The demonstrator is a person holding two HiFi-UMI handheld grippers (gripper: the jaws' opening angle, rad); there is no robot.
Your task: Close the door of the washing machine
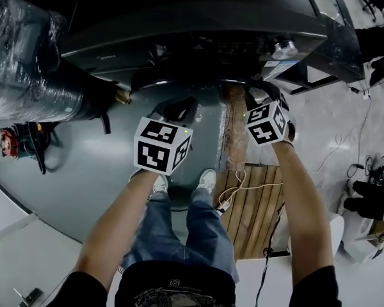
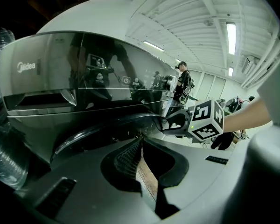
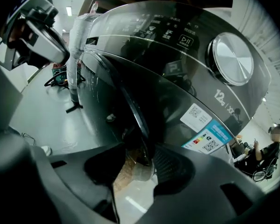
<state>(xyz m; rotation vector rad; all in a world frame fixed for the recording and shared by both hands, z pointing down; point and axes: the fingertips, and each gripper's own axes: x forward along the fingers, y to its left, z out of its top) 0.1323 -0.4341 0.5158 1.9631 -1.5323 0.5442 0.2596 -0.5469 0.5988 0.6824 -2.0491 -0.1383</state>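
Observation:
The dark front-loading washing machine (image 1: pixel 198 18) fills the top of the head view. Its round door (image 3: pixel 130 101) shows as a curved rim (image 2: pixel 107 125) and looks slightly ajar. My right gripper (image 1: pixel 256 91) is at the rim's right edge. In the right gripper view the rim runs between its jaws (image 3: pixel 140 164), close to the right finger (image 3: pixel 175 169), with floor visible on the other side. My left gripper (image 1: pixel 182 107) hovers in front of the door's lower left. Its jaws (image 2: pixel 142 146) are only a narrow gap apart, with nothing between them.
A plastic-wrapped bundle (image 1: pixel 25 56) stands left of the machine, with a red tool (image 1: pixel 9 139) on the floor below it. A wooden pallet (image 1: pixel 256 203) carrying a white cable lies right of my feet. The control knob (image 3: pixel 232 59) sits at the machine's upper right. A person (image 2: pixel 183 80) stands in the background.

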